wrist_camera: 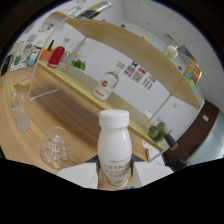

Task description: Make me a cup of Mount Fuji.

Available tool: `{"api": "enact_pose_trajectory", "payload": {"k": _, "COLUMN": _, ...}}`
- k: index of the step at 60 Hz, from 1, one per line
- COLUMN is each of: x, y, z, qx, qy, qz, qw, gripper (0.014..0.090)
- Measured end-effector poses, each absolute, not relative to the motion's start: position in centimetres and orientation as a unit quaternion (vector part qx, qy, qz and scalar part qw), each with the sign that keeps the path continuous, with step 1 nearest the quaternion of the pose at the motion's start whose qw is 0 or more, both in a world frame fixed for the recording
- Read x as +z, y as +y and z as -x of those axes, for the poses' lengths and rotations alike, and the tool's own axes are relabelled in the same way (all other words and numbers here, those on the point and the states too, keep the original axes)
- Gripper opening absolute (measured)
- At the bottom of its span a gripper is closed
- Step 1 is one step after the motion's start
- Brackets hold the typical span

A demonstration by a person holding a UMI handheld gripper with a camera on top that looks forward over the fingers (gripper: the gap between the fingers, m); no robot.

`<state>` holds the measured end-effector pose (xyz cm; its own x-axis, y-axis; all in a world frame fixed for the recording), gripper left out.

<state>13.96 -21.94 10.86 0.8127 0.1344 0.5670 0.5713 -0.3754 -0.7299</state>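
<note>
- The wooden worktop (pixel 75 107) is stretching across the tilted view, carrying everything else on it.
- A long wooden shelf (pixel 135 47) is running above the worktop along the white wall, with a yellow-green bottle (pixel 171 51) and a colourful packet (pixel 192 74) sitting on it; what they contain is too small to tell.
- A white bottle (pixel 114 150) with a white cap is standing upright in the nearest part of the scene, right between the 2 fingers of the tongs (pixel 115 176); green lettering is showing on its front, too blurred to read.
- The tongs are sitting close against the bottle's lower body on either side, and I cannot tell whether both fingers are actually pressing on it or just flanking it.
- A clear glass cup (pixel 55 146) holding what looks like ice is standing on the worktop just beside the white bottle, apart from it.
- A tall clear bottle (pixel 21 107) with a light cap is standing further off, beyond the glass cup.
- A second bottle with a red-and-white label (pixel 105 86) is standing well beyond the tongs, towards the wall.
- A red object (pixel 56 56) and a bunch of green leaves (pixel 78 64) are sitting at the far end of the worktop.
- A small green plant (pixel 157 131) is sitting near the worktop's other end.
</note>
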Motion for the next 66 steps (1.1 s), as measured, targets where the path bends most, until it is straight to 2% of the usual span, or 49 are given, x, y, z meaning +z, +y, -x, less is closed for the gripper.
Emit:
{"api": "enact_pose_trajectory", "payload": {"k": 9, "x": 11.8, "y": -21.3, "z": -13.7, "qx": -0.317, "qy": -0.357, "qz": 0.738, "qw": 0.478, "gripper": 0.0478}}
{"api": "enact_pose_trajectory", "payload": {"k": 22, "x": 13.7, "y": -20.1, "z": -13.0, "qx": -0.440, "qy": -0.518, "qz": 0.610, "qw": 0.407, "gripper": 0.0477}}
{"api": "enact_pose_trajectory", "payload": {"k": 31, "x": 13.9, "y": -19.5, "z": -13.2, "qx": -0.507, "qy": -0.588, "qz": 0.530, "qw": 0.340, "gripper": 0.0476}}
{"api": "enact_pose_trajectory", "payload": {"k": 35, "x": 13.8, "y": -19.5, "z": -13.3, "qx": -0.523, "qy": -0.604, "qz": 0.512, "qw": 0.315, "gripper": 0.0477}}
{"api": "enact_pose_trajectory", "payload": {"k": 46, "x": 13.5, "y": -19.5, "z": -12.9, "qx": -0.561, "qy": -0.643, "qz": 0.449, "qw": 0.267, "gripper": 0.0479}}
{"api": "enact_pose_trajectory", "payload": {"k": 52, "x": 13.3, "y": -19.8, "z": -12.8, "qx": -0.560, "qy": -0.645, "qz": 0.448, "qw": 0.263, "gripper": 0.0479}}
{"api": "enact_pose_trajectory", "payload": {"k": 59, "x": 13.9, "y": -20.0, "z": -12.6, "qx": -0.555, "qy": -0.634, "qz": 0.462, "qw": 0.277, "gripper": 0.0477}}
{"api": "enact_pose_trajectory", "payload": {"k": 66, "x": 15.5, "y": -20.3, "z": -12.4, "qx": -0.533, "qy": -0.600, "qz": 0.502, "qw": 0.323, "gripper": 0.0478}}
